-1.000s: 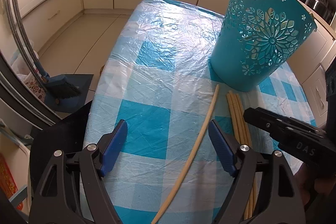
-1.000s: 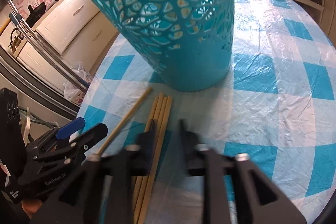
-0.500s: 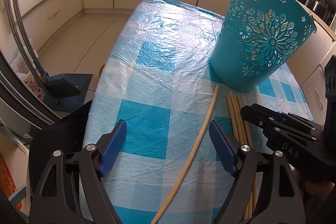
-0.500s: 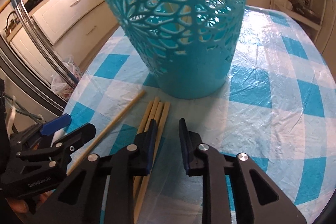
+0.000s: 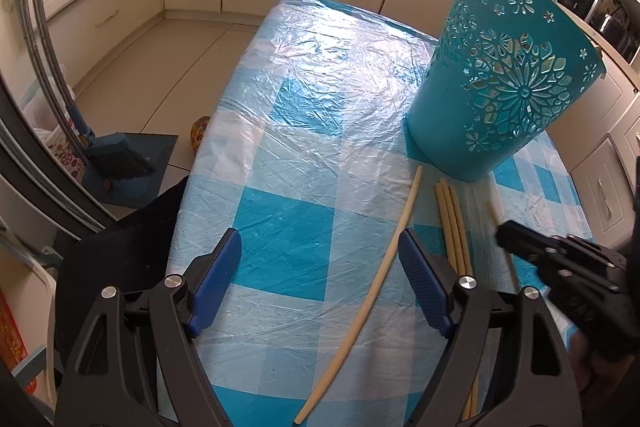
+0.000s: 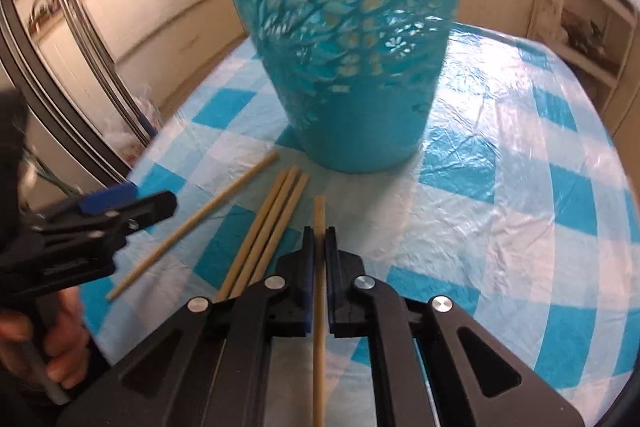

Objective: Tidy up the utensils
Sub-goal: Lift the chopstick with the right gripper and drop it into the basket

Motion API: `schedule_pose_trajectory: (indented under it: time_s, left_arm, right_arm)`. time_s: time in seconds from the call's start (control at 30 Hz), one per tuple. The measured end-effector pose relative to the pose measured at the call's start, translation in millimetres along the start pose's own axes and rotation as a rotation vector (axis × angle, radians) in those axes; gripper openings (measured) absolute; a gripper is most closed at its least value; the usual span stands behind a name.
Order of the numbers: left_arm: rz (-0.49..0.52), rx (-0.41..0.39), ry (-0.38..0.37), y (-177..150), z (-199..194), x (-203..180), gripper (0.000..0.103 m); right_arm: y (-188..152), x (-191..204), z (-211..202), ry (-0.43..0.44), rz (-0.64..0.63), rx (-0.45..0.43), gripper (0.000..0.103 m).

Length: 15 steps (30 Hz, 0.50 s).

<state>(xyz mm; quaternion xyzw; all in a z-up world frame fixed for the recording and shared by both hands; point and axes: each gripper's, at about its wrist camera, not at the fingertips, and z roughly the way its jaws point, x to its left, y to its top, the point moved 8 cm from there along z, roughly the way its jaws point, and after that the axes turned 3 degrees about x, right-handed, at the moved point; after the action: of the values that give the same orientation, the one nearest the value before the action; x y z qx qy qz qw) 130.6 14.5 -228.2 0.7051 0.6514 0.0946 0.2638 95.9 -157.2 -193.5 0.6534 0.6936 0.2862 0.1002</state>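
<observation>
Right wrist view puts my right gripper [image 6: 319, 239] low over the table [image 6: 500, 227], its jaws having just closed, and they now pinch a single bamboo chopstick [image 6: 319, 215] between the pads. That stick runs straight up the middle of the frame, its far tip poking out past the fingertips toward the teal basket [image 6: 352, 67]. The basket stands upright on the blue-and-white checked plastic cloth, just beyond the stick's tip but not touching it, and it looks smeared by motion blur. To the left of my held stick lie three chopsticks [image 6: 268, 227] side by side, touching one another, their far ends near the basket's base. Further left, apart from them, a longer single stick [image 6: 200, 223] lies at a slant.

From the left wrist view I see my left gripper [image 5: 320, 247] with its blue pads spread wide and nothing between them, hovering over the near part of the cloth. The long stick [image 5: 376, 279] passes just beside its right pad. The bundle [image 5: 452, 223] sits to the right of that, and the right gripper [image 5: 520, 239] shows blurred at the right edge. The basket [image 5: 500, 79] stands at the far right of the table [image 5: 288, 147]. A person's hand [image 6: 60, 347] grips the left tool's handle at the lower left.
</observation>
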Motion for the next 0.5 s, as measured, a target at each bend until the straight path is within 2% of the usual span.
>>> schedule_pose_trajectory:
  time_s: [0.17,0.27,0.4,0.5]
  left_arm:
    - [-0.014,0.003,-0.004,1,-1,2,0.077]
    - [-0.019,0.004,-0.010,0,-2,1,0.077]
    - [-0.011,-0.006,-0.015,1,-9,-4,0.077]
    - [-0.009,-0.020,-0.021,2,-17,-7,0.077]
  right_arm:
    - [19,5,-66,0.257,0.085,-0.157,0.006]
    - [52,11,-118,0.380,0.115,-0.303,0.006]
    - [96,15,-178,0.426,0.105,-0.489,0.006]
    - [145,15,-202,0.360,0.109,-0.640,0.006]
